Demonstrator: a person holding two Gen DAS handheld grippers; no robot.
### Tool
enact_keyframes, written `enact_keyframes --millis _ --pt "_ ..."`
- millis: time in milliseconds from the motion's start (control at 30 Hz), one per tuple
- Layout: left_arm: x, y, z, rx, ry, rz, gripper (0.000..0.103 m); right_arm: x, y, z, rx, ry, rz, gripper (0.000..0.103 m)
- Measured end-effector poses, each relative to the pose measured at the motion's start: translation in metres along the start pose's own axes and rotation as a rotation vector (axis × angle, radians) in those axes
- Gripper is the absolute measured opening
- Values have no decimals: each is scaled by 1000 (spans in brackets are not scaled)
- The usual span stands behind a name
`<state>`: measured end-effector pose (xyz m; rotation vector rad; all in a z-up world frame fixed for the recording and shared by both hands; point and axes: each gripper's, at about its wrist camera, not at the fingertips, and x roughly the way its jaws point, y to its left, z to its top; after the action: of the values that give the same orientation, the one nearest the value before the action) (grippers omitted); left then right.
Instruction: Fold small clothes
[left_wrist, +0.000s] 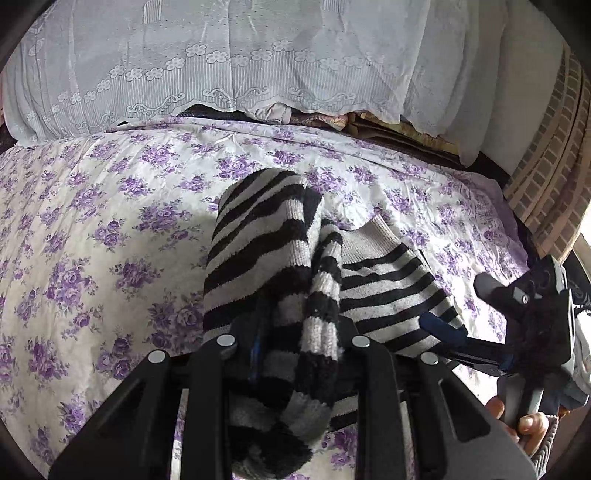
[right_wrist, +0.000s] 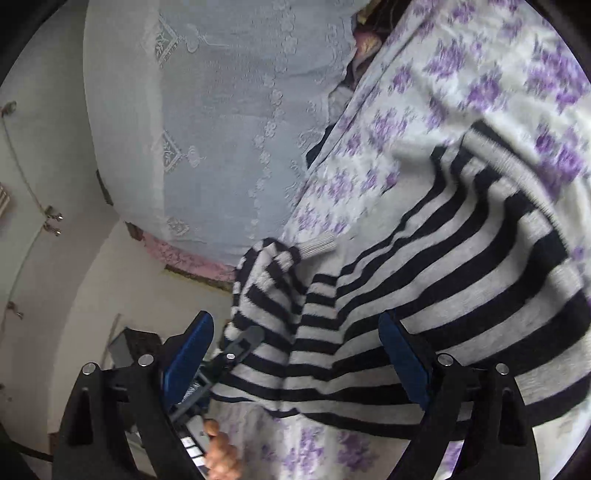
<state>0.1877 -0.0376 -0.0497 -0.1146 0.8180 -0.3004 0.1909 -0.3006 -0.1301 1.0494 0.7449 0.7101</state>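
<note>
A black-and-grey striped knit sweater (left_wrist: 391, 295) lies on a bed with a purple-flowered sheet (left_wrist: 110, 229). My left gripper (left_wrist: 295, 332) is shut on a bunched part of the sweater, a sleeve or side fold, and holds it lifted above the bed. My right gripper (right_wrist: 295, 354) is open, its blue pads (right_wrist: 190, 354) spread wide over the sweater's body (right_wrist: 461, 266). It also shows in the left wrist view (left_wrist: 443, 328), at the sweater's right edge, held by a hand. The left gripper's body (right_wrist: 236, 350) shows under the lifted fold in the right wrist view.
A white lace cover (left_wrist: 240, 62) drapes over a pile at the bed's far side. A brick-patterned wall (left_wrist: 550, 166) stands at the right. A pale wall with a cord and clips (right_wrist: 51, 218) shows in the right wrist view.
</note>
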Motion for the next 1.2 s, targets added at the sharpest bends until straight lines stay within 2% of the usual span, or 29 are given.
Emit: enact_keyframes --millis 100,267,333,400,433,467,533,567,633,667,700,733,767,867,900,933,967,1000,1067,1100,1133,1167,1200 --pt "4 -5 -9 25 11 1 24 24 15 -1 5 67 20 95" --pt "7 -8 -14 48 15 9 24 79 39 7 -23 156 -23 97" --pt "7 -8 -14 52 15 11 24 98 42 11 -26 172 -68 97" --pt "8 -9 -16 69 16 19 24 108 43 14 -39 162 -66 95" --pt "9 -10 -18 79 15 26 24 110 44 15 -60 145 -71 79" --pt "10 -10 -20 90 14 33 25 111 46 15 -86 126 -94 54" --pt "11 -8 -25 113 4 52 27 112 40 14 -101 107 -115 37" --pt "10 -5 -27 116 4 47 33 112 34 13 -88 103 -107 33" --pt "5 1 -34 114 -5 18 43 111 21 14 -69 99 -110 32" --pt "2 1 -37 123 -11 29 64 113 15 15 -62 103 -108 31" --pt "0 1 -41 135 -19 66 91 113 13 16 -58 101 -108 30" --pt "-3 1 -47 154 -44 118 97 114 11 19 -58 100 -103 30" --pt "-4 0 -54 182 -68 161 97 113 11 20 -61 101 -99 30" --pt "4 -7 -67 288 -59 231 95 114 13 20 -83 106 -103 30" --pt "6 -8 -69 300 -59 232 77 116 14 20 -90 109 -104 30" --pt "10 -9 -69 310 -38 198 60 117 15 20 -95 118 -101 32" --pt "13 -10 -69 312 -24 201 47 118 16 21 -97 123 -97 36" --pt "12 -10 -67 314 -36 212 42 119 17 22 -99 122 -98 39" --pt "8 -9 -64 314 -40 193 35 122 19 25 -117 130 -99 55" --pt "7 -9 -63 316 -37 188 34 124 21 26 -126 136 -100 55" --pt "6 -9 -62 323 -34 188 33 125 23 28 -133 135 -102 52" --pt "5 -10 -62 332 -32 195 32 124 24 29 -142 134 -101 31" --pt "4 -12 -61 334 -31 197 30 122 27 30 -152 133 -97 27"
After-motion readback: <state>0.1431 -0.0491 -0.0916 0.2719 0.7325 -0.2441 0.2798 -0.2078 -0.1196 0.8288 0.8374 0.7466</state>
